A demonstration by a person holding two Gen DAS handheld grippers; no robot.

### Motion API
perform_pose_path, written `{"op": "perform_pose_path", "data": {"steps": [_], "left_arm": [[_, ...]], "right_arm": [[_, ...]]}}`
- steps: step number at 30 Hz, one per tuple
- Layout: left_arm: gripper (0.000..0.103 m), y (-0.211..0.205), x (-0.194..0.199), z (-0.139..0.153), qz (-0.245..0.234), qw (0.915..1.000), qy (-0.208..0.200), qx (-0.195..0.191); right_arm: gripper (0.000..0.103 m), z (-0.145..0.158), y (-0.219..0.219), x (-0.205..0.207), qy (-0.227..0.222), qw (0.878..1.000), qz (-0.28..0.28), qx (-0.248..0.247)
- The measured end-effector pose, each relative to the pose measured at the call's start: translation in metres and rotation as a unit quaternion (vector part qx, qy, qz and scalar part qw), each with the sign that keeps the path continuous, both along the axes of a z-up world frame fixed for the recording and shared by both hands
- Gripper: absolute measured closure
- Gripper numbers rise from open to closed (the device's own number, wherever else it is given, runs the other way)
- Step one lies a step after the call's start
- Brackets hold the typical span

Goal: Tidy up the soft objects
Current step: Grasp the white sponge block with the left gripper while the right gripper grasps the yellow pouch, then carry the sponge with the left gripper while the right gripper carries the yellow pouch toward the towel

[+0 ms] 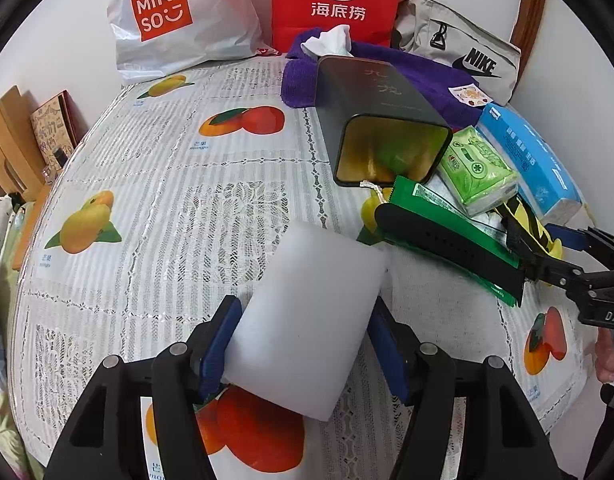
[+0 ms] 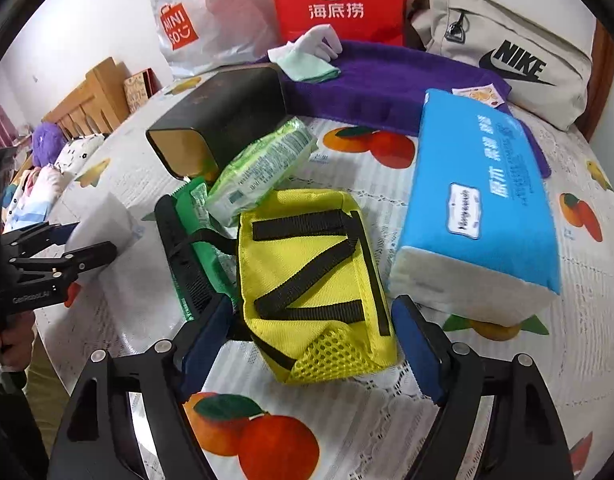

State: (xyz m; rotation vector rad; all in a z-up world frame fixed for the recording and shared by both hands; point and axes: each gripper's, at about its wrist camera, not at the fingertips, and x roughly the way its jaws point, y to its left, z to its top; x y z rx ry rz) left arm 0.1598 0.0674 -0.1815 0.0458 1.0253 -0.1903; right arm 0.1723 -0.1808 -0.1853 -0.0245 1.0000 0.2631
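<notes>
My left gripper is shut on a white foam block and holds it just above the fruit-print tablecloth. My right gripper is open, its blue pads on either side of a yellow pouch with black straps that lies on the table. The foam block and left gripper also show in the right wrist view. A green tissue pack, a blue tissue pack and a purple towel lie around the pouch.
A dark tin lies on its side with its open mouth toward me. A green packet with a black strap lies beside it. A Miniso bag, a red paper bag and a Nike bag stand at the back.
</notes>
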Motion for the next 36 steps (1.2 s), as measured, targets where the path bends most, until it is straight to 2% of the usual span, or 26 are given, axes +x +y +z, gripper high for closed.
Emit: {"op": "perform_pose_path", "data": {"steps": [1, 3, 6, 9, 19, 29, 33, 36], "left_arm": [[0.041, 0.0, 0.0, 0.0, 0.0, 1.0, 0.0, 0.0], [0.041, 0.0, 0.0, 0.001, 0.001, 1.0, 0.002, -0.001], [0.041, 0.001, -0.001, 0.001, 0.002, 1.0, 0.003, -0.006], [0.041, 0.002, -0.002, 0.001, 0.007, 0.9999, 0.004, -0.011], [0.042, 0.004, -0.007, 0.003, 0.024, 0.9993, 0.009, -0.028], [0.042, -0.004, -0.021, 0.002, 0.032, 0.9994, 0.007, -0.007], [0.038, -0.002, -0.023, 0.001, 0.033, 0.9994, 0.006, -0.009], [0.031, 0.0, -0.022, 0.0, 0.033, 0.9993, 0.01, -0.011]], "right_arm": [[0.022, -0.001, 0.0, 0.001, 0.002, 1.0, 0.0, -0.001], [0.032, -0.004, 0.0, 0.002, 0.004, 1.0, -0.001, -0.005], [0.038, 0.001, -0.003, -0.002, -0.002, 1.0, 0.0, -0.001], [0.04, 0.008, -0.005, -0.012, -0.009, 1.0, 0.01, -0.001], [0.04, 0.029, -0.022, -0.054, -0.021, 1.0, 0.005, 0.006], [0.038, 0.004, -0.073, -0.077, 0.007, 0.998, -0.065, -0.022], [0.033, -0.002, -0.079, -0.075, 0.013, 0.998, -0.066, -0.007], [0.029, -0.005, -0.079, -0.072, 0.01, 0.998, -0.067, -0.002]]}}
